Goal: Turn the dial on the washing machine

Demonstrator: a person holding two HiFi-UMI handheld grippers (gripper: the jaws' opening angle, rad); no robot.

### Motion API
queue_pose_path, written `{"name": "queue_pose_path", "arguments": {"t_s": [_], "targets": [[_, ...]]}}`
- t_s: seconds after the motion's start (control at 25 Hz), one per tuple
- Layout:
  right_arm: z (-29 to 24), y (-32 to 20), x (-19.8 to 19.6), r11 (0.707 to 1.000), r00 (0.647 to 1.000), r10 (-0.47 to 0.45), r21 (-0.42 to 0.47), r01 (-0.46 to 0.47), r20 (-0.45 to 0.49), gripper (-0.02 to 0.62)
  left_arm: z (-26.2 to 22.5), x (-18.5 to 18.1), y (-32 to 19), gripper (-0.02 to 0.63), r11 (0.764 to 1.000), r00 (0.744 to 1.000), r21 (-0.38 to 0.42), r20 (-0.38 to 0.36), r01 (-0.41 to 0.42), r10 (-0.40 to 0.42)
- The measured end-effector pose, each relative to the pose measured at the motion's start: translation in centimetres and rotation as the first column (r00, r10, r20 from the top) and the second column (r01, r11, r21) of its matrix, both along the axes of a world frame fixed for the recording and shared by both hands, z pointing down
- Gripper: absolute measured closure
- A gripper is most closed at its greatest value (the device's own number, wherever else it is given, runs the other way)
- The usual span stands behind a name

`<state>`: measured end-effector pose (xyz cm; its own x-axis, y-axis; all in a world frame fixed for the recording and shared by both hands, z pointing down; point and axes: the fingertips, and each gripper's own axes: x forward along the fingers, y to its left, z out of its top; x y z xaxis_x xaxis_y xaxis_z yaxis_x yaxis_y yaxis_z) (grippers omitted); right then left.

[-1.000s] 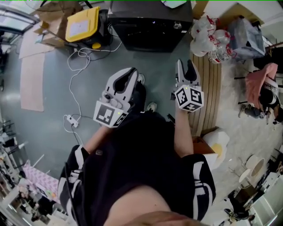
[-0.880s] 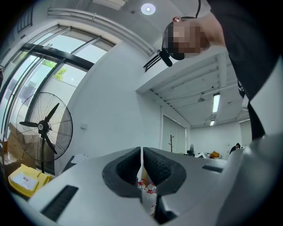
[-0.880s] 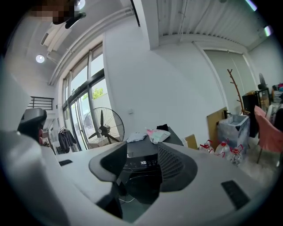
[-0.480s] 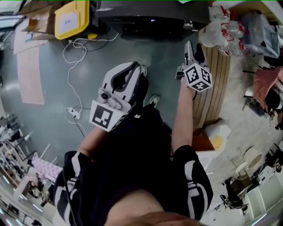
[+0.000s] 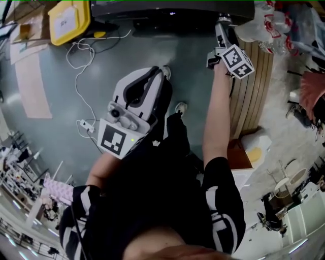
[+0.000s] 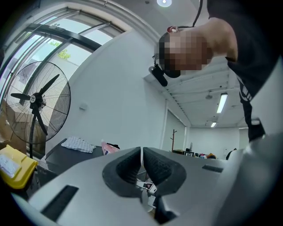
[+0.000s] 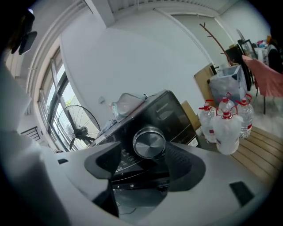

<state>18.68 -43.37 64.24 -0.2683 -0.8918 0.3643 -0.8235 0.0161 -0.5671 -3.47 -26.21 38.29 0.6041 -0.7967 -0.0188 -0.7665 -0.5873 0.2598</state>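
Right gripper is lining up on the washing machine's dial

The black washing machine point(image 5: 172, 12) is standing at the top edge of the head view, across the floor from the person. The right gripper point(image 5: 222, 31) is reaching nearest it; its jaws have just been opening and are now spread wide with nothing between them. The left gripper point(image 6: 142, 161) is hanging further off, pads pressed together on nothing. The round metal dial point(image 7: 149, 142) is sitting on the machine's control panel, its face turned straight toward the right gripper's gap, near but not touching.

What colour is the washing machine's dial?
The dial is silver, brushed-metal looking, on the black front panel; the right gripper view shows it best.
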Motion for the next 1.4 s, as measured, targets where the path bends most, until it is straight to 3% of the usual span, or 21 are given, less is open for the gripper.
{"name": "queue_pose_path", "arguments": {"t_s": [0.2, 0.52, 0.64, 0.76, 0.84, 1.04, 1.28, 1.4], "targets": [[1.5, -2.0, 0.1, 1.000, 0.999, 0.005, -0.008, -0.004, 0.049, 0.276, 0.6, 0.1, -0.7, 0.571, 1.000, 1.000, -0.009, 0.004, -0.009, 0.009], [1.4, -2.6, 0.0, 0.999, 0.999, -0.037, 0.003, 0.037, 0.005, 0.298, 1.4, 0.0, -0.4, 0.571, 1.000, 1.000, -0.027, 0.000, -0.011, 0.011], [1.3, -2.4, -0.3, 0.998, 0.985, -0.066, 0.002, 0.067, -0.159, 0.299, 1.8, -0.1, -0.2, 0.571, 0.999, 1.000, -0.046, 0.003, -0.008, 0.008], [1.4, -2.5, -0.7, 0.996, 0.914, -0.090, -0.009, 0.094, -0.395, 0.301, 1.9, -0.1, -0.1, 0.571, 0.999, 1.000, -0.044, 0.001, -0.007, 0.007], [1.4, -2.4, -0.7, 0.996, 0.898, -0.088, -0.008, 0.094, -0.431, 0.299, 1.9, -0.2, -0.1, 0.571, 0.999, 1.000, -0.047, -0.005, -0.005, 0.004], [1.6, -2.5, -0.3, 0.995, 0.895, -0.089, -0.009, 0.094, -0.436, 0.299, 1.7, -0.3, -0.2, 0.571, 0.999, 1.000, -0.045, -0.009, 0.005, -0.005], [1.9, -2.7, 0.0, 0.997, 0.916, -0.080, -0.011, 0.082, -0.392, 0.301, 1.8, -0.2, -0.1, 0.571, 0.999, 1.000, -0.048, -0.009, 0.003, -0.004], [1.8, -2.8, 0.2, 0.998, 0.968, -0.067, -0.017, 0.065, -0.244, 0.302, 1.9, -0.3, -0.1, 0.571, 0.999, 1.000, -0.049, -0.005, 0.001, -0.002]]}}
